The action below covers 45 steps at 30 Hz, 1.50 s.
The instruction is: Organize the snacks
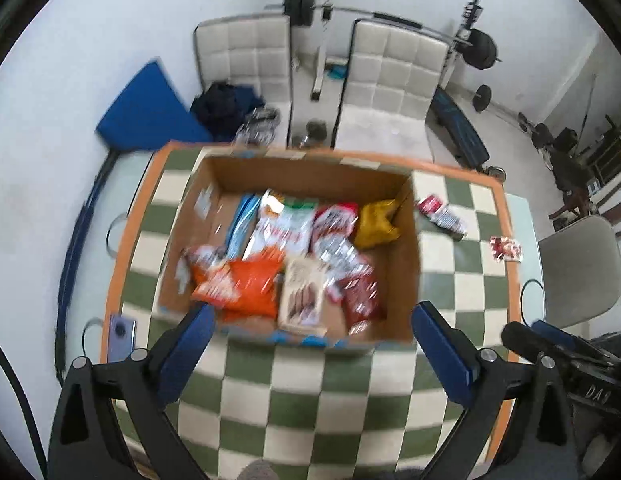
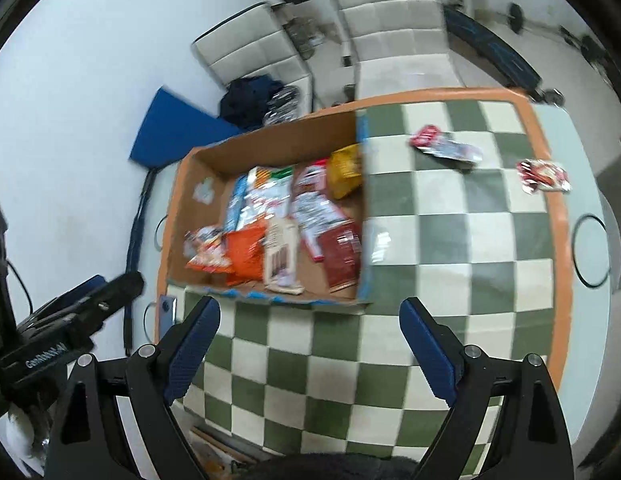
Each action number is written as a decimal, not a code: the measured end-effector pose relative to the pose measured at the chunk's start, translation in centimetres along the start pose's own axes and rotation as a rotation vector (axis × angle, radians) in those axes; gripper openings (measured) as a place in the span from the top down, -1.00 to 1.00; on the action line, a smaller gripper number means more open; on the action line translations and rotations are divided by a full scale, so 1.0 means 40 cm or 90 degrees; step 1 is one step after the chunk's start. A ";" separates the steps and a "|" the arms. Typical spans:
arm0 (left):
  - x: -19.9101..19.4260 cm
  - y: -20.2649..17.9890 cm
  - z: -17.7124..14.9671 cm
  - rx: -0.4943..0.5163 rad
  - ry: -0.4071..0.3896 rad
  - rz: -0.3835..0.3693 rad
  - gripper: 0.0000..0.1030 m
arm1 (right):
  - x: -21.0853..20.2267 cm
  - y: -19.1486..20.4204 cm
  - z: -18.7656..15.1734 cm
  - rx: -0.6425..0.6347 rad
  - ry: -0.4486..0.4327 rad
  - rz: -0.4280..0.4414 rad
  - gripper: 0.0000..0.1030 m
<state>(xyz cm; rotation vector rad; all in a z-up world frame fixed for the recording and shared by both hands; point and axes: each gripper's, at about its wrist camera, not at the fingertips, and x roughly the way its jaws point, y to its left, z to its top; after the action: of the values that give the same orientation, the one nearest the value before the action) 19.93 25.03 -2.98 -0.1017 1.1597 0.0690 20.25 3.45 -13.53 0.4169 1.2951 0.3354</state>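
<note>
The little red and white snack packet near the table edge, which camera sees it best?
The right wrist view. There the little red and white packet lies apart from the cardboard box, fairly large and in the open. The left wrist view shows it too, but smaller and blurrier, near the table's edge.

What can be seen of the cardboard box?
The box is brown cardboard, open-topped, with blue tape patches along its near edge. It sits flat on the checkered cloth, partly filled with snack packets lying loosely, orange, yellow and red among them. Neither gripper touches it.
</note>
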 end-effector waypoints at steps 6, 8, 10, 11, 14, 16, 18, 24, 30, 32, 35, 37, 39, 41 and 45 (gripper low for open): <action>0.072 -0.212 0.098 0.033 0.012 -0.025 -0.95 | -0.034 -0.302 0.105 0.143 -0.028 -0.025 -0.81; 0.122 -0.278 0.133 0.034 0.038 -0.031 -0.95 | -0.025 -0.405 0.143 0.197 -0.026 -0.026 -0.81; 0.181 -0.336 0.170 0.028 0.066 -0.040 -0.95 | -0.003 -0.528 0.182 0.265 -0.020 -0.023 -0.81; 0.203 -0.353 0.181 0.026 0.078 -0.044 -0.95 | 0.012 -0.589 0.201 0.299 -0.014 -0.023 -0.81; 0.349 -0.421 0.241 -0.010 0.177 -0.076 -0.95 | 0.067 -0.746 0.256 0.372 0.004 -0.036 -0.81; 0.423 -0.446 0.264 -0.039 0.229 -0.104 -0.95 | 0.106 -0.816 0.289 0.403 0.018 -0.035 -0.81; 0.529 -0.467 0.295 -0.084 0.288 -0.119 -0.93 | 0.155 -0.877 0.326 0.428 0.039 -0.037 -0.81; 0.738 -0.519 0.339 -0.129 0.379 -0.089 -0.89 | 0.278 -0.964 0.389 0.456 0.085 -0.066 -0.81; 0.863 -0.573 0.351 -0.095 0.429 -0.047 -0.58 | 0.367 -1.012 0.425 0.483 0.118 -0.103 -0.81; 0.879 -0.587 0.347 -0.080 0.435 -0.036 -0.46 | 0.389 -1.022 0.438 0.487 0.124 -0.120 -0.81; 0.895 -0.600 0.342 -0.050 0.431 -0.008 -0.43 | 0.434 -1.022 0.467 0.467 0.142 -0.165 -0.81; 0.902 -0.608 0.340 -0.029 0.429 0.015 -0.40 | 0.468 -1.005 0.489 0.425 0.168 -0.212 -0.82; 0.907 -0.619 0.334 -0.001 0.428 0.033 -0.30 | 0.492 -0.980 0.510 0.368 0.183 -0.268 -0.81; 0.904 -0.622 0.337 0.019 0.422 0.040 -0.29 | 0.501 -0.951 0.526 0.321 0.175 -0.289 -0.80; 0.880 -0.648 0.314 0.088 0.393 0.046 -0.12 | 0.513 -0.894 0.531 0.212 0.177 -0.310 -0.61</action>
<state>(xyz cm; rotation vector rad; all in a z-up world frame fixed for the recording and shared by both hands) 48.17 0.80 -29.16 0.0478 1.7804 0.0204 46.08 -20.76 -43.48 0.3255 1.6821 -0.2464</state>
